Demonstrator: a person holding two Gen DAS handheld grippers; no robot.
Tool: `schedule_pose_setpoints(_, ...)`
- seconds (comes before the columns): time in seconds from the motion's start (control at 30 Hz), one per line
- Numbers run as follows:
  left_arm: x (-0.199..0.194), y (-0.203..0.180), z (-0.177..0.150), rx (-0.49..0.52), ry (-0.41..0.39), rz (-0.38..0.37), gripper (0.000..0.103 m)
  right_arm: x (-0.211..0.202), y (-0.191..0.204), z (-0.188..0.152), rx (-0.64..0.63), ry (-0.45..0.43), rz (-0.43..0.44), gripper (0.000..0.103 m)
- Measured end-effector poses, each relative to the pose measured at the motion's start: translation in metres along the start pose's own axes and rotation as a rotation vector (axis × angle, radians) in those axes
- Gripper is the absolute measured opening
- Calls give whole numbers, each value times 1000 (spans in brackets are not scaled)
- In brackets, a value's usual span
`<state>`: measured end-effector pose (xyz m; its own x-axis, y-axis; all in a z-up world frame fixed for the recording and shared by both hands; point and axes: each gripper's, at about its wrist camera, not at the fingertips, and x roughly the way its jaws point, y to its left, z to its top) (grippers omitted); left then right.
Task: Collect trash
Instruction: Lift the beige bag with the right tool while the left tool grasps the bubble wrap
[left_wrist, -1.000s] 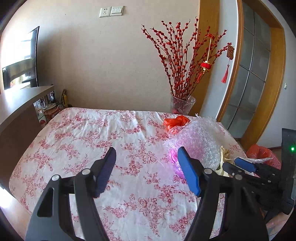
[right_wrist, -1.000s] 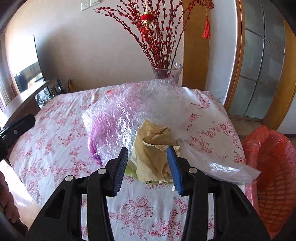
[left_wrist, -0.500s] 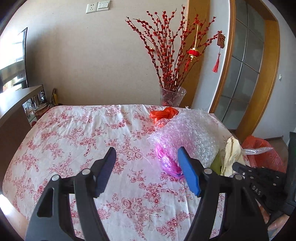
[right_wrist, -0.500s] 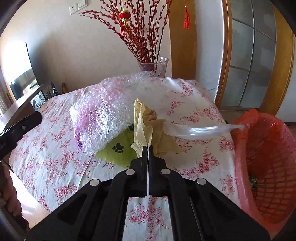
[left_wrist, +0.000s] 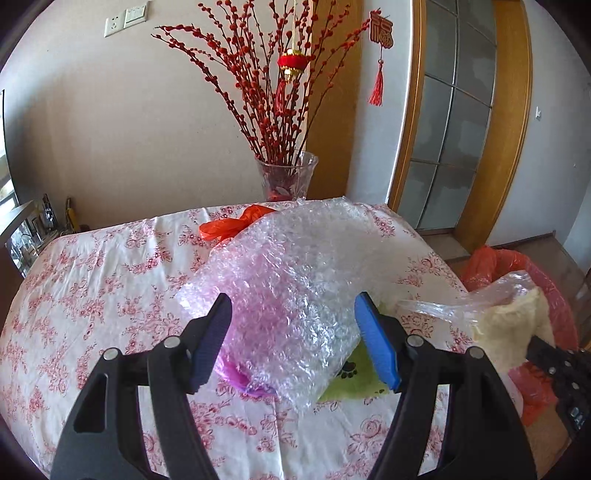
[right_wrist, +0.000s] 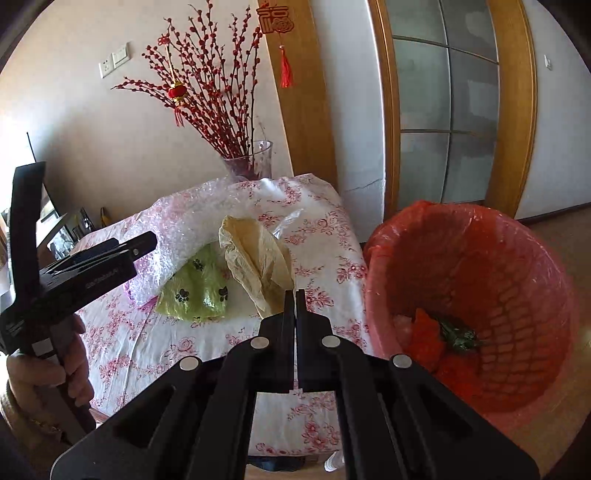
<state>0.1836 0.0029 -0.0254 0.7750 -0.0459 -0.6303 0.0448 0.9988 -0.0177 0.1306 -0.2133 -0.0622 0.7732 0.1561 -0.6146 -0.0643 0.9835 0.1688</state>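
The right gripper (right_wrist: 295, 295) is closed on the lower edge of a crumpled yellow bag (right_wrist: 258, 258), its jaws pressed together with the thin plastic pinched between them; the bag rises up and left from the tips, above the counter's (right_wrist: 325, 236) floral cloth. A clear plastic film (left_wrist: 461, 306) trails from the yellow bag toward the counter. Just right of the counter stands a red bin (right_wrist: 517, 280) lined with an orange bag, some scraps lying at its bottom. The left gripper (left_wrist: 291, 336) is open, its 2 blue pads apart with nothing pressed between them, hovering over a heap of bubble wrap (left_wrist: 295, 280) on the counter. A green paw-print bag (right_wrist: 195, 288) lies partly under the bubble wrap. An orange bag (left_wrist: 232, 225) sits behind the wrap, near a glass vase (left_wrist: 286, 177) of red branches.
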Motion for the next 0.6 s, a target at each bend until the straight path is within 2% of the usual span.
schedule_pose_setpoints(0.1,24,-3,-2,13,65,49,70,-2,-5,-2,11,-1,-4,1)
schedule_pose_setpoints(0.17,31,-7,-7,35,74,90,63,-4,-5,-5,17,-1,-3,1)
schedule_pose_setpoints(0.23,33,-11,-9,62,72,111,42,-5,-6,-7,24,0,0,1)
schedule_pose_setpoints(0.27,34,-11,-10,61,77,100,36,-5,-6,-7,29,0,3,1)
schedule_pose_setpoints(0.3,35,-11,-11,58,84,80,17,-5,-7,-7,33,0,6,1)
schedule_pose_setpoints(0.33,37,-10,-11,56,96,69,5,-7,-7,-7,37,-2,9,1)
schedule_pose_setpoints(0.37,37,-8,-12,53,99,68,2,-8,-7,-7,39,-5,11,1)
schedule_pose_setpoints(0.6,2,11,-15,-2,21,-21,2,-23,-13,-5,51,-39,10,1)
